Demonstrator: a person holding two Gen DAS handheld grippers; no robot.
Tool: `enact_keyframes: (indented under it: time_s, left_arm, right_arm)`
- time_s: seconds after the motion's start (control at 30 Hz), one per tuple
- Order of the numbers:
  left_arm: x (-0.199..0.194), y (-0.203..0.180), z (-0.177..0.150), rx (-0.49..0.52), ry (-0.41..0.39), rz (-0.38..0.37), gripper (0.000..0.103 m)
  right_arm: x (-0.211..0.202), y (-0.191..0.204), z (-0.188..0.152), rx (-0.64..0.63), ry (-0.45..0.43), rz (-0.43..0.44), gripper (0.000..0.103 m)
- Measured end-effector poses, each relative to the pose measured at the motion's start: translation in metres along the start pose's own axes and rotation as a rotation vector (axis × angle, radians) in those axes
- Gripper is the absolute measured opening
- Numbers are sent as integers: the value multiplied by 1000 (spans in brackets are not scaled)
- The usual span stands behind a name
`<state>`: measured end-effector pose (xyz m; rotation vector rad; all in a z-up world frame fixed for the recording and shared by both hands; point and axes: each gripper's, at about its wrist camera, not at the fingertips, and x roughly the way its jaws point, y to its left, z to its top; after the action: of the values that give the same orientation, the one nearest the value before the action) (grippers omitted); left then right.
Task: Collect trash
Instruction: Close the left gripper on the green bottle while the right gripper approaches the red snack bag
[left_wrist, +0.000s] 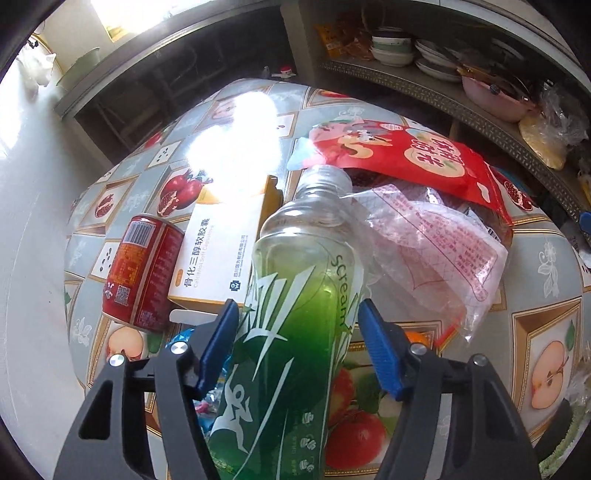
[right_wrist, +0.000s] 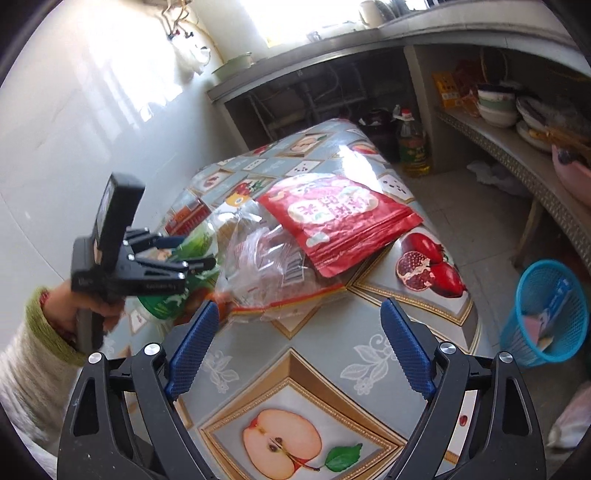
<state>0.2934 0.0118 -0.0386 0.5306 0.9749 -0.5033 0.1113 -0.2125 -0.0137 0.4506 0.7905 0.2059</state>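
My left gripper (left_wrist: 297, 314) is shut on a green plastic bottle (left_wrist: 295, 295) with no cap, held above the table; the blue pads press both its sides. It shows from the right wrist view too (right_wrist: 192, 251), with the left gripper (right_wrist: 184, 254) around it. A red can (left_wrist: 144, 273), a white medicine box (left_wrist: 225, 251), a clear plastic bag (left_wrist: 436, 251) and a red snack bag (left_wrist: 424, 162) lie on the table. My right gripper (right_wrist: 299, 314) is open and empty above the table's near end, short of the clear bag (right_wrist: 266, 266) and red bag (right_wrist: 340, 221).
A fruit-patterned tablecloth (right_wrist: 332, 369) covers the table. A blue mesh waste basket (right_wrist: 546, 314) with some trash stands on the floor to the right. An oil bottle (right_wrist: 413, 147) stands beyond the table. Shelves with bowls (right_wrist: 495, 107) line the right wall.
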Motion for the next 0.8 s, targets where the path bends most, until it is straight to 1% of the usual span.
enact_keyframes:
  time_s: [0.03, 0.07, 0.13, 0.2, 0.27, 0.37, 0.47, 0.53, 0.63, 0.8]
  left_arm:
    - [-1, -1, -1, -2, -4, 3, 63]
    - [-3, -2, -1, -5, -8, 4, 61]
    - [-6, -2, -4, -15, -14, 0, 59]
    - [-8, -2, -6, -22, -14, -1, 58]
    - [-11, -3, -9, -30, -12, -4, 58]
    - [-15, -3, -15, -44, -10, -15, 58]
    - [-18, -1, -20, -63, -9, -24, 58]
    - [-20, 0, -23, -77, -11, -30, 58]
    - [-20, 2, -25, -97, -16, -38, 58]
    - [-20, 4, -26, -113, -17, -50, 58]
  right_arm:
    - [2, -9, 4, 52, 11, 28, 84]
    - [5, -20, 8, 116, 21, 52, 82]
    - [13, -36, 15, 195, 38, 80, 78]
    - [20, -42, 22, 213, 45, 79, 77]
    - [25, -42, 31, 195, 43, 74, 77]
    - [33, -33, 54, 96, 42, 64, 78]
    - [50, -13, 75, -70, 81, 19, 81]
    - [65, 3, 84, -186, 97, -31, 82]
    - [91, 15, 87, -320, 132, -95, 82]
    - [130, 23, 76, -486, 205, -173, 82]
